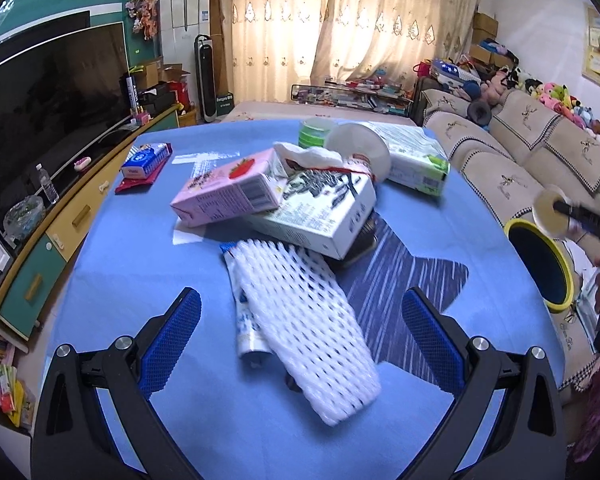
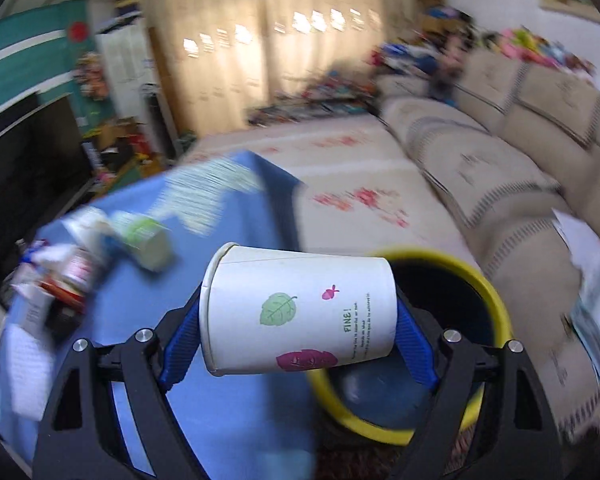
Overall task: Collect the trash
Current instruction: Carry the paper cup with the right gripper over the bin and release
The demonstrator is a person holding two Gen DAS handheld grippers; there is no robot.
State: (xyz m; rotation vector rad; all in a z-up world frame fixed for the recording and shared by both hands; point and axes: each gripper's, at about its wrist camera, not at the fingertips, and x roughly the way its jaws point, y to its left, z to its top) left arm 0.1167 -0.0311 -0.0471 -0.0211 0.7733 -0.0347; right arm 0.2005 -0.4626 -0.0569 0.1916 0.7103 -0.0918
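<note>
Carrying a paper cup (image 2: 298, 312) sideways, the right claw (image 2: 298, 320) clamps it end to end, one pad on the rim side, the other on the base, so the spread is wide only because the cup fills it. Cup sits past the counter's right edge, partly over the yellow-rimmed bin (image 2: 496, 300), which stands on the floor just beside that edge; likely the drop comes next once the cup is fully over the opening. Right view is blurred, so fine contact is hard to read.

Left claw (image 1: 300, 340) spread wide, holding nothing, pointed down at the pile mid-counter. White foam net sleeve (image 1: 304, 320) lies between its fingers, nearest the near edge, not touched. Behind it a pink strawberry carton (image 1: 224, 192) leans on a white box (image 1: 320, 212); tissue pack (image 1: 416, 160) and green tape roll (image 1: 316, 130) toward the far edge. Blue counter (image 1: 112, 280) has much left to clear, so task looks early.
</note>
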